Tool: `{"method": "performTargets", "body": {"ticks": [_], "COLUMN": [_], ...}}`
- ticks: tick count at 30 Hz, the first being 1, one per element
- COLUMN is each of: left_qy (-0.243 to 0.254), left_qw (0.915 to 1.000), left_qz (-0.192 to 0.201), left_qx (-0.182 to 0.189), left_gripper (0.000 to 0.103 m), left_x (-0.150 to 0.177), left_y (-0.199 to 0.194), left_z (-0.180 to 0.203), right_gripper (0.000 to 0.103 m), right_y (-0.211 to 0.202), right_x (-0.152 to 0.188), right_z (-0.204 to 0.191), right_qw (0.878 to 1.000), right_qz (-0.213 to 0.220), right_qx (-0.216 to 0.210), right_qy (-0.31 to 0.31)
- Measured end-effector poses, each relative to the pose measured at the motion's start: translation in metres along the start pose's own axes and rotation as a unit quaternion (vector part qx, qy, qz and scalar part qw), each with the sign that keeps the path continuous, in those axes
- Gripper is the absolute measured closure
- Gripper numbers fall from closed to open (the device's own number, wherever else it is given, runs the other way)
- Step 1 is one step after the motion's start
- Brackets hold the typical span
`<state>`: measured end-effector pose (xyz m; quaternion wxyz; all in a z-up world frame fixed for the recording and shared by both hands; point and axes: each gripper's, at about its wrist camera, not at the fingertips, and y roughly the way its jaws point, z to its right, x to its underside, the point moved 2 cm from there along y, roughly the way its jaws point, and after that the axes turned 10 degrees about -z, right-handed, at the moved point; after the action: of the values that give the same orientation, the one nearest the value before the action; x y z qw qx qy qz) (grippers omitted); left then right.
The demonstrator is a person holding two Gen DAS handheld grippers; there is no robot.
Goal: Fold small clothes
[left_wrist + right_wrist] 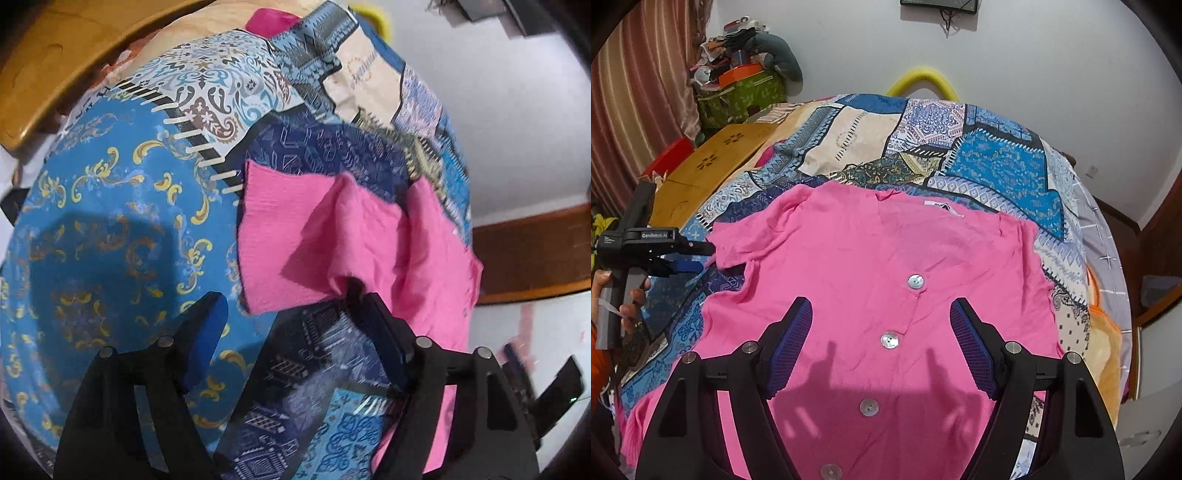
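A pink button-front shirt [849, 243] lies face up on the patchwork bedspread [997, 166], collar toward the far side. My right gripper [881, 321] hovers open over its button placket, with pearly buttons [889, 339] showing between the blue pads. At the shirt's left sleeve [288, 236] my left gripper [290, 299] stands open. The sleeve's folded edge touches the tip of its right finger [384, 343], and the left finger is over the bare bedspread [110, 240]. The right wrist view shows that left gripper [703, 256] at the sleeve's hem, held by a hand [628, 299].
A wooden board [713, 166] lies along the bed's far left side. Behind it stand a green box piled with clutter [742, 92] and a striped curtain [639, 92]. A yellow curved bar [923, 79] rises behind the bed against the white wall. The bed's right edge drops to the floor.
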<state>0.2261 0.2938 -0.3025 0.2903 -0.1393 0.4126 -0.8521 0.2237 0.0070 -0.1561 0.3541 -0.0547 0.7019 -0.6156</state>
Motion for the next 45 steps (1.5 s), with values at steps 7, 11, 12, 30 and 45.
{"method": "performTargets", "body": {"ticks": [7,11,12,30,45], "left_qy": [-0.018,-0.017,-0.015,0.116,0.293], "left_qw": [0.9991,0.9997,0.9998,0.9783,0.9396], "left_qz": [0.009,0.009,0.010,0.125,0.140], "left_qx": [0.037,0.012,0.002,-0.117,-0.108], "left_gripper": [0.046,0.076,0.081,0.100,0.100], "left_x": [-0.010,-0.018,-0.020,-0.024,0.027], "left_y": [0.002,0.007,0.009,-0.062,-0.050], "left_z": [-0.009,-0.009,-0.009,0.091,0.281], "right_gripper": [0.029,0.029,0.029,0.029,0.029], "right_y": [0.015,0.018,0.018,-0.004,-0.035], "right_x": [0.004,0.007,0.008,0.020,0.028], "right_z": [0.000,0.002,0.004,0.055,0.078], "right_qw": [1.000,1.000,1.000,0.997,0.993], "right_qz": [-0.015,-0.017,-0.017,0.008,0.062], "right_qx": [-0.010,-0.014,-0.016,-0.026,-0.060], "right_qy": [0.010,0.016,0.019,0.066,0.080]}}
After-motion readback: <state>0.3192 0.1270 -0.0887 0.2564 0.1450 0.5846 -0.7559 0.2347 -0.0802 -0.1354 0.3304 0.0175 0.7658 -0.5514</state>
